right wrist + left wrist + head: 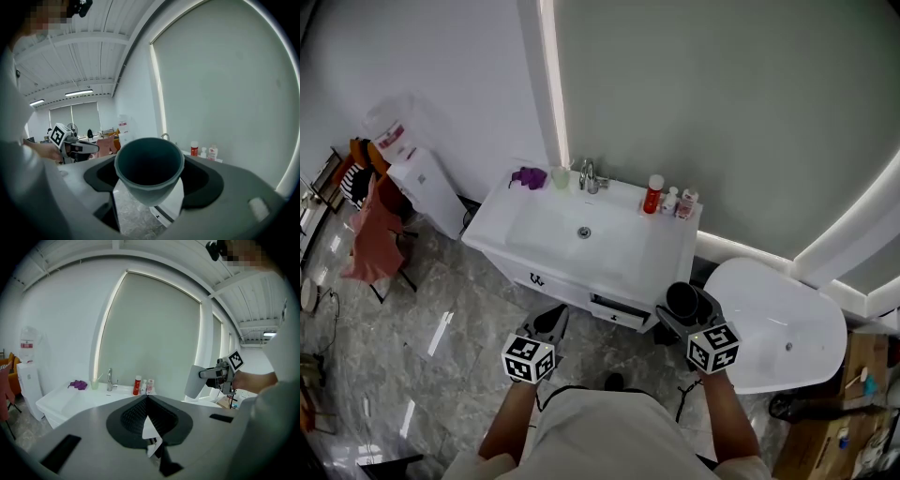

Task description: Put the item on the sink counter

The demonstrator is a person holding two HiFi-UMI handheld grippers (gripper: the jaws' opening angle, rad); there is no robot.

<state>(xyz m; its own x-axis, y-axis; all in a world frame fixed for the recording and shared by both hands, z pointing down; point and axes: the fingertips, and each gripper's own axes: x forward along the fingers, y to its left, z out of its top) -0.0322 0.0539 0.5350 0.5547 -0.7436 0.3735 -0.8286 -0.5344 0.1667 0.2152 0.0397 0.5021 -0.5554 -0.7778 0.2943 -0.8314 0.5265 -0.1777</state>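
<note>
A dark grey cup (683, 301) sits upright between the jaws of my right gripper (688, 307), which is shut on it in front of the vanity's right end. In the right gripper view the cup (150, 185) fills the gap of the right gripper (149, 158). The white sink counter (666, 255) lies just ahead and slightly left. My left gripper (551, 324) hangs before the vanity's drawers, shut with nothing in it; its pads meet in the left gripper view (146, 399). That view also shows the cup (194, 381) off to the right.
On the counter's back edge stand a purple cloth (529, 176), a pale green cup (561, 177), a faucet (589, 176), a red bottle (652, 194) and small bottles (680, 202). A white tub (783, 328) is at the right, a water dispenser (417, 173) and a chair (373, 230) at the left.
</note>
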